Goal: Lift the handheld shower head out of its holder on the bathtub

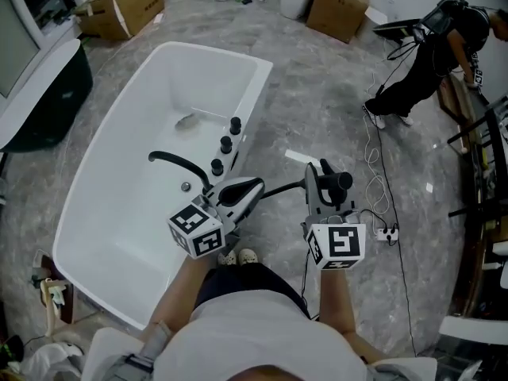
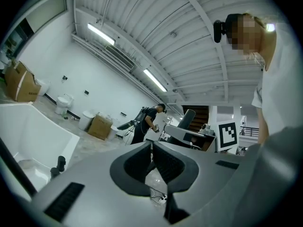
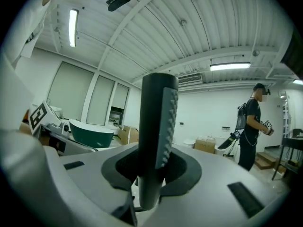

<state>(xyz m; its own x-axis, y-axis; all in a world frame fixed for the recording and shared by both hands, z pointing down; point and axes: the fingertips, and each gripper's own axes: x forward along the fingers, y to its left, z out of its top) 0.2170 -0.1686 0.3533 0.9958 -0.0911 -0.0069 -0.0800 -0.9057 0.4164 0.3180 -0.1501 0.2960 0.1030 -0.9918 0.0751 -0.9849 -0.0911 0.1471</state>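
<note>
The slim black stick-shaped shower head (image 1: pixel 338 181) is out of the tub and pinched in the right hand-held gripper (image 1: pixel 324 182). It stands upright between the jaws, which are closed against its sides. In the right gripper view its nubbed spray face (image 3: pixel 165 126) turns towards that view's right. It sits over the grey marbled floor (image 1: pixel 317 109), just beside the long rim of the white freestanding bathtub (image 1: pixel 119 133). A thin black hose (image 1: pixel 286 187) runs from it back towards the tub edge.

The left hand-held gripper (image 1: pixel 250 187) is near the same rim, with its jaws pressed together. In the left gripper view (image 2: pixel 152 156) they meet with nothing between them. Both tools point roughly level, and their marker cubes face upward in the head view.

On the tub rim three black round knobs (image 1: pixel 226 144) sit in a row, and a curved black spout (image 1: pixel 178 163) arches over the basin. I cannot make out the holder itself.

Around the room, a dark green tub (image 1: pixel 40 101) stands at the left, and brown cardboard boxes (image 1: pixel 337 10) sit along the far side. A person in black clothing (image 1: pixel 429 62) stands bent over gear at the right. A white power strip (image 1: pixel 386 232) lies on the floor close to the right tool, with a cable trailing from it.
</note>
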